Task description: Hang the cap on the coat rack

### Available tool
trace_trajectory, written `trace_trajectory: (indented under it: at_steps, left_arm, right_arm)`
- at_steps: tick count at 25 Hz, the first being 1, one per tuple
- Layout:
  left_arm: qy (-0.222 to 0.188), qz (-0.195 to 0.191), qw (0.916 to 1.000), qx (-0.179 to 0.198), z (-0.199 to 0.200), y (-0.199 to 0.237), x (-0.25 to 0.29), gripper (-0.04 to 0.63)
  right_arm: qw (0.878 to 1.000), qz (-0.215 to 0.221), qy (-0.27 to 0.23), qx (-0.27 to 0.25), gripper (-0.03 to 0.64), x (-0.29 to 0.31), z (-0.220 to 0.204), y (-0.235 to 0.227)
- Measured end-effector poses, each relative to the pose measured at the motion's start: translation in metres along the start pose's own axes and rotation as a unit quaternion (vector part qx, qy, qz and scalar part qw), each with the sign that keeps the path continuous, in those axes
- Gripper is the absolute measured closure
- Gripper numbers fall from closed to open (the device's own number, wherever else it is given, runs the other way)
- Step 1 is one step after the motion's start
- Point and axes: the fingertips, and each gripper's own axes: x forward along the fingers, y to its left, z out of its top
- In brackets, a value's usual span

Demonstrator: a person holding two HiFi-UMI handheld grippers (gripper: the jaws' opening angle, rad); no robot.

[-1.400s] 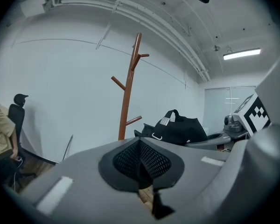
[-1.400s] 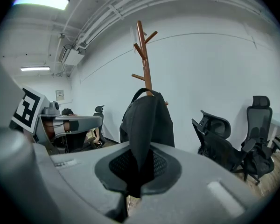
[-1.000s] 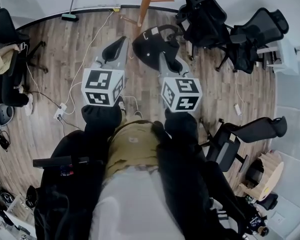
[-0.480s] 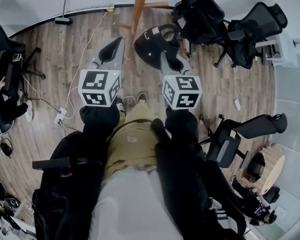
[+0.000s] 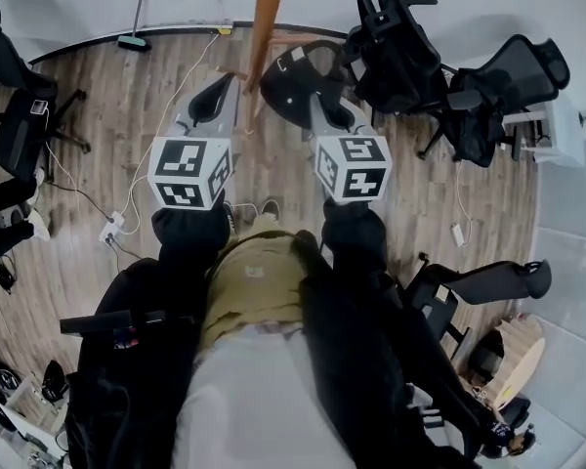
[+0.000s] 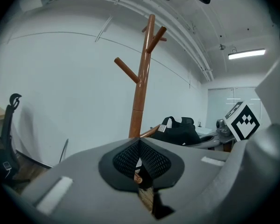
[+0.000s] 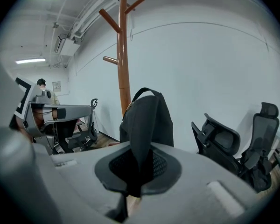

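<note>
Wood-plank flooring [image 5: 107, 96] is recorded across the room, bounded at the far edge by a white wall [image 6: 60, 78]. Open floor is noted to the left of the coat rack [image 5: 267, 27], crossed only by a white cable [image 5: 166, 115]. The right side is crowded by black office chairs [image 5: 400, 57], and one more chair [image 5: 20, 125] stands at the left edge. The rack, a brown wooden pole, stands close to the foot of the wall. In the gripper views its angled pegs are seen high on the pole [image 7: 124, 69], well above the cap.

The cap [image 5: 298, 86] is held up just right of the pole, near it but apart from it. It is of black fabric. A back strap arches over its top edge [image 7: 147, 120], and a pale tag is seen on the strap. It is pinched between the pads of the right gripper [image 7: 137, 164], whose jaws are closed on the fabric.

The left gripper [image 6: 140, 160] is held level beside it, left of the pole. Its jaws are pressed together at the tips, with nothing gripped.
</note>
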Motion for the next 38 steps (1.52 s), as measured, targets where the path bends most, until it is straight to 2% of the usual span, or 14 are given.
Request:
trace_trajectory:
  at_steps: [14, 20, 23, 25, 33, 38]
  left_arm:
    - [0.000, 0.048, 0.9988, -0.005, 0.005, 0.027, 0.014, 0.597]
    - [0.000, 0.054, 0.9985, -0.007, 0.006, 0.032, 0.011, 0.597]
    - [-0.001, 0.049, 0.9988, -0.007, 0.005, 0.031, 0.011, 0.597]
    - [-0.003, 0.043, 0.9990, -0.005, 0.006, 0.028, 0.011, 0.597]
    - [-0.014, 0.023, 0.9996, 0.006, 0.016, 0.017, 0.010, 0.597]
    - [-0.028, 0.010, 0.9995, 0.012, 0.030, 0.011, 0.007, 0.597]
  right_arm:
    - [0.996, 0.068, 0.064, -0.002, 0.611, 0.059, -0.017, -0.020]
    - [0.996, 0.060, 0.065, -0.029, 0.596, 0.067, -0.024, -0.020]
    - [0.997, 0.046, 0.054, -0.024, 0.498, 0.065, -0.022, -0.022]
    - [0.998, 0.038, 0.043, -0.022, 0.459, 0.061, -0.018, -0.023]
    - [1.000, 0.014, -0.012, -0.023, 0.451, 0.031, 0.011, -0.021]
    - [0.996, 0.010, -0.081, -0.030, 0.460, 0.007, 0.049, -0.002]
